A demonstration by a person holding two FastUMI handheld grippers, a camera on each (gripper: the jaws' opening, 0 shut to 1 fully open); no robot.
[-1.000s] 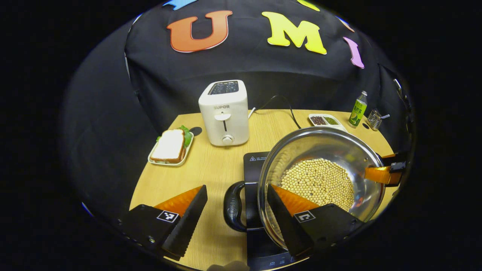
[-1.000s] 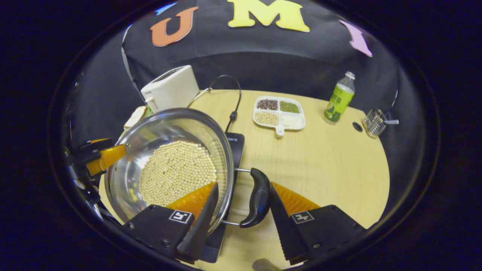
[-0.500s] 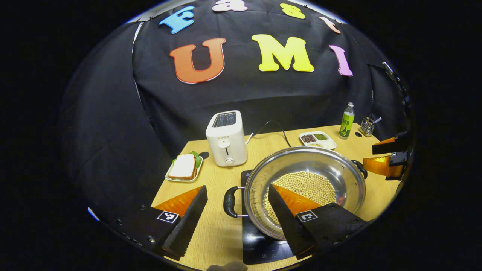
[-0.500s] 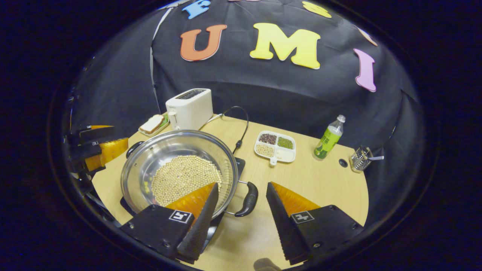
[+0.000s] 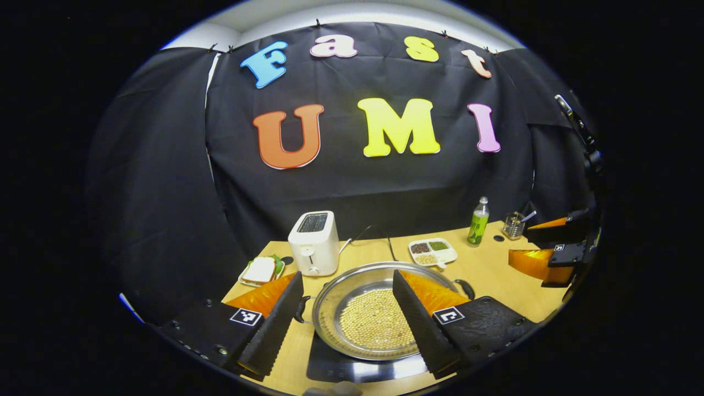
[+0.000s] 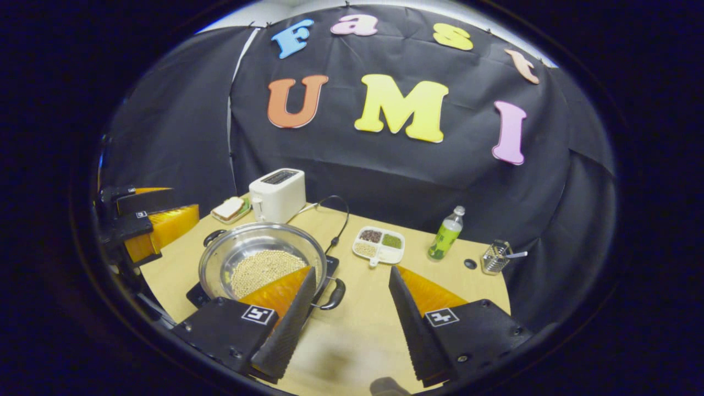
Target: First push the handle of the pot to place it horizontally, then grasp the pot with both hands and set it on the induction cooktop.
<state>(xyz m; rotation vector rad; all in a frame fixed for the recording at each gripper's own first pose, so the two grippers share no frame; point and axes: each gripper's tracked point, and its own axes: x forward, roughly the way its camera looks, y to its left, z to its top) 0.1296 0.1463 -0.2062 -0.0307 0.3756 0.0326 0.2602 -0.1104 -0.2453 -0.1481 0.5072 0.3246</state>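
Note:
The steel pot holds pale beans and sits on the black induction cooktop, its two black handles pointing left and right. My left gripper hangs open above and behind it, nothing between its fingers. In the right gripper view the pot rests on the cooktop at lower left, and my right gripper is open over bare table beside the pot's right handle. Each view catches the other gripper at its edge: the right gripper and the left gripper, both off the pot.
Behind the pot stand a white toaster with a cord and a sandwich plate. A divided dish of beans, a green bottle and a wire holder line the back right of the wooden table.
Both grippers have drawn back and up from the pot's handles, so the pot looks smaller and lower. The pot stays on the cooktop.

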